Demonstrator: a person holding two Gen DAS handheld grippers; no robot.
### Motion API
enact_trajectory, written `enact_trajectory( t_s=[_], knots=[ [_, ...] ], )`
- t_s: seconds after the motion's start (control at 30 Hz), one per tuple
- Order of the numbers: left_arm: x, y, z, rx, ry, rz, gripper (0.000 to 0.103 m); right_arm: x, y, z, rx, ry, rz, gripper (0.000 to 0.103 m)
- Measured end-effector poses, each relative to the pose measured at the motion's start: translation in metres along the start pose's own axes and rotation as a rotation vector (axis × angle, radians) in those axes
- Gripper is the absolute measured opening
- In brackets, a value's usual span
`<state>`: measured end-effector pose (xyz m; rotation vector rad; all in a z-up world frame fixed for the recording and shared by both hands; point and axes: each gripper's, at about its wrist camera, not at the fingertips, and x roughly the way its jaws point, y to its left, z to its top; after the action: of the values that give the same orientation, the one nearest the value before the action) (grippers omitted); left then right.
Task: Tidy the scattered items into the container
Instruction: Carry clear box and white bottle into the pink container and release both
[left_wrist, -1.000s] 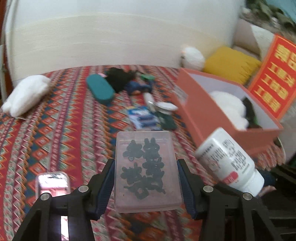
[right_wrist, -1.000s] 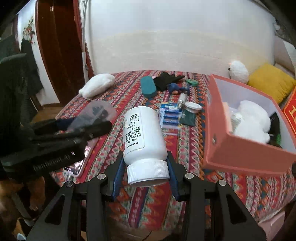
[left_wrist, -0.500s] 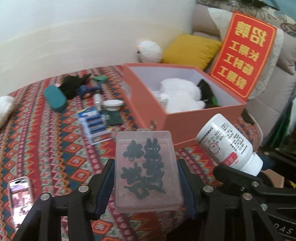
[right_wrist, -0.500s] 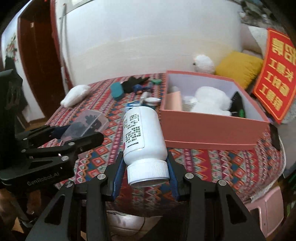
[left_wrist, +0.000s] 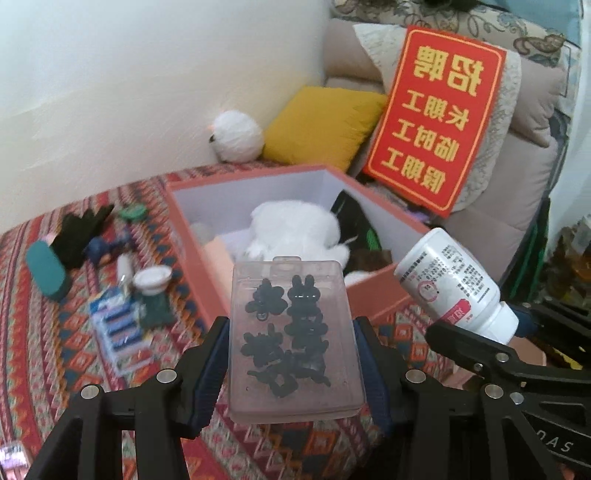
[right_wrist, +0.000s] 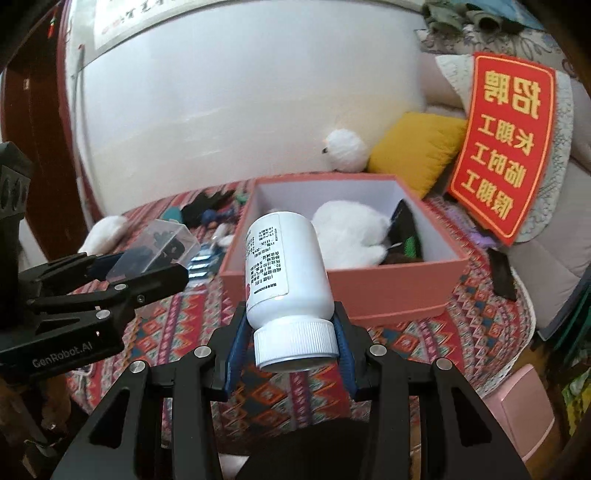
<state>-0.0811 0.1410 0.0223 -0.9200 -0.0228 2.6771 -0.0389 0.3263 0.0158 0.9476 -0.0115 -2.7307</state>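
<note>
My left fingers (left_wrist: 295, 343) pinch a clear case (left_wrist: 295, 332) of black clips just short of the box (left_wrist: 369, 295) on the bed, while my right fingers (right_wrist: 291, 332) clamp a white bottle (right_wrist: 286, 273) before the box's near wall.

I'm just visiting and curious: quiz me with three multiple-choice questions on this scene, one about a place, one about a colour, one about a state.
1. Where is the white plush toy?
A. inside the orange box
B. on the floor
C. on the yellow cushion

2. What colour is the sign leaning behind the box?
A. blue
B. red with gold characters
C. green

3. What is the right gripper doing?
A. hanging open
B. clamping a phone
C. clamping the white bottle

Answers: 1 A, it sits between the box walls; 2 B, both views show it; 3 C, the pads press the bottle near its cap.
</note>
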Motion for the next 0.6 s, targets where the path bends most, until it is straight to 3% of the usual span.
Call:
enact_trajectory(
  t_s=[0.3, 0.6],
  knots=[
    [0.057, 0.001, 0.066, 0.027, -0.007, -0.010, 0.055, 0.028, -0.035, 0.057, 0.006, -0.077, -0.039, 0.045],
    [0.135, 0.011, 0.108, 0.029, 0.031, 0.000, 0.056, 0.114, -0.082, 0.103, 0.039, -0.043, -0.035, 0.045]
  ],
)
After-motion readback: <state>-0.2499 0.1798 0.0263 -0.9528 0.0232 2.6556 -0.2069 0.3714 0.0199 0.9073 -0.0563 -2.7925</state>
